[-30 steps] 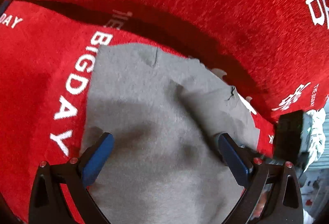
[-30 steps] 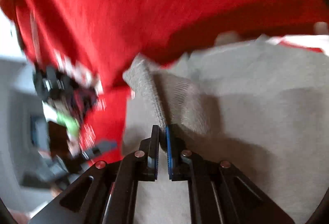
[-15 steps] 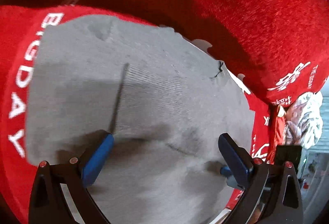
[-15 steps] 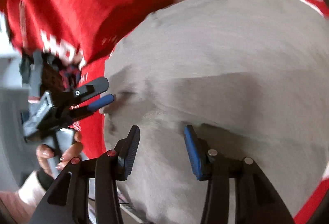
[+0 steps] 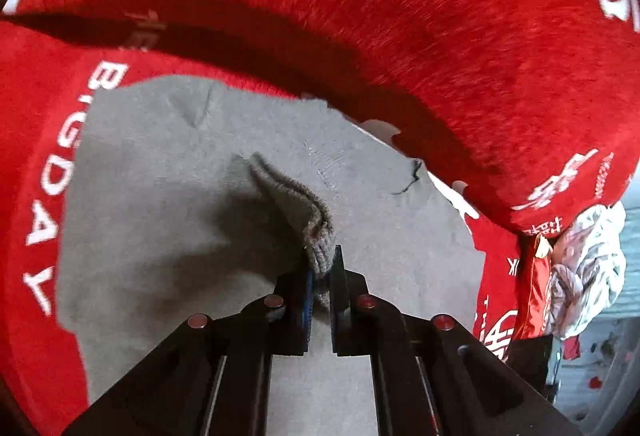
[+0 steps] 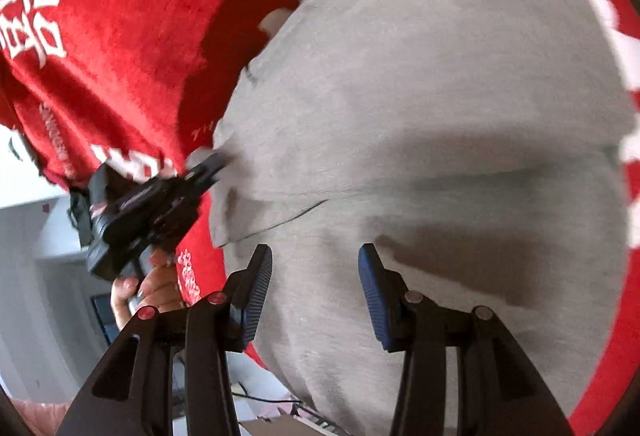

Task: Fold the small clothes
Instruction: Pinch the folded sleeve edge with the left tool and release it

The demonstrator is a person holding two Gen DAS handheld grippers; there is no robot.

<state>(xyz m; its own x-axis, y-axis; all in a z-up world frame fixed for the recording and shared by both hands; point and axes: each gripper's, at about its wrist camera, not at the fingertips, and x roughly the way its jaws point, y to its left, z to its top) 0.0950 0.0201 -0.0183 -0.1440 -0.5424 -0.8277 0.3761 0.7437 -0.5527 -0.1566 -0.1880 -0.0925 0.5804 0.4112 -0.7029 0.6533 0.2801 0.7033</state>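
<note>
Left gripper (image 5: 320, 276) clamped on a ribbed hem of the grey garment (image 5: 168, 220), pinching a raised ridge of fabric between the blue pads; the cloth tents up from the nip and the rest lies flat. Right gripper (image 6: 316, 288) spread wide, nothing between its pads, hovering over the near part of the same garment (image 6: 440, 115); whether the tips touch the cloth, can't tell. Right view also shows the left gripper (image 6: 200, 175) biting the garment's left edge, with the person's hand (image 6: 148, 288) on its handle. Garment sits on the red blanket (image 5: 360, 15) with white lettering, which covers the worktop; its far edge lies close under a raised red fold, its left edge runs along the "BIG DAY" text. A loose dark thread (image 5: 408, 175) shows near the far right edge. Beyond the blanket's right edge, a bundle of pale crumpled cloth (image 5: 588, 268). Progress, my read: early to mid. The right view shows a seam-like line across the cloth that could be one layer already laid over, not certain. No compact folded shape yet; most of the panel is spread out. Remaining: carry the pinched hem across, flatten, likely one more fold, then set aside. Other garments folded or not: not visible.
</note>
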